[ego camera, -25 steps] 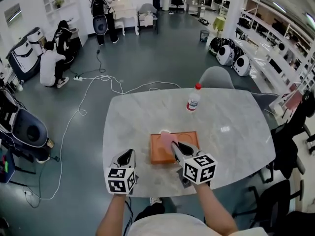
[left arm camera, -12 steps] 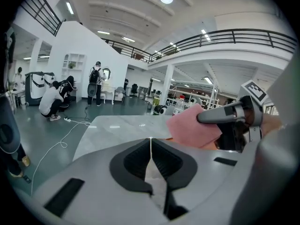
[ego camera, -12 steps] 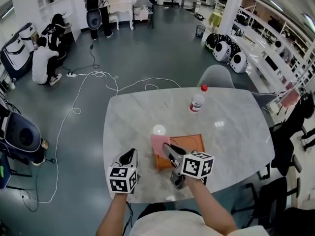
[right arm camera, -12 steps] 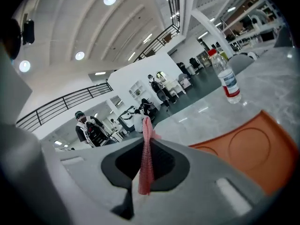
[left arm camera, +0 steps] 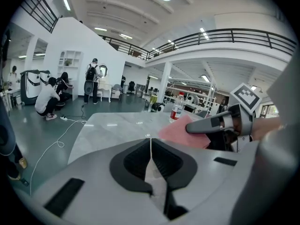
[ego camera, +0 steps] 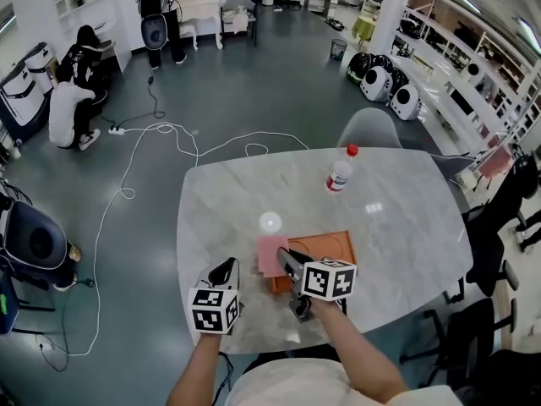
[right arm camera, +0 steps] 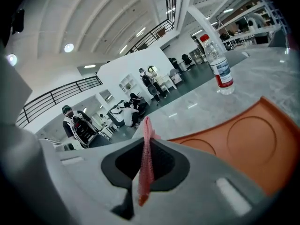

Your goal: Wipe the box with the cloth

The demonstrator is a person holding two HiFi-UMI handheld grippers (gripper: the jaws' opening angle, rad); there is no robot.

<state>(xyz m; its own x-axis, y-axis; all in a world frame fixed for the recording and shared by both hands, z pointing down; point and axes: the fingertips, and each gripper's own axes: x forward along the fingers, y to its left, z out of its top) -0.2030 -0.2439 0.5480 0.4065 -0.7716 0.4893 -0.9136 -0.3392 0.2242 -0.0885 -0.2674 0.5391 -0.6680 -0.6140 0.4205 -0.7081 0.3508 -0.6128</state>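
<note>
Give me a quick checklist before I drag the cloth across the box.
1. Cloth grip: ok. The right gripper is shut on the pink cloth.
2. Cloth position: ok. It sits at the left edge of the orange box, partly past it.
3. Cloth pressed onto the box surface: cannot tell.
4. Left gripper steadying the box: not ok. It is shut, empty, and off to the box's left, apart from it.
5. Bottle out of the path: ok. It stands upright beyond the box, apart from it.

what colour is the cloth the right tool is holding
Pink. The cloth shows best in the left gripper view.
</note>
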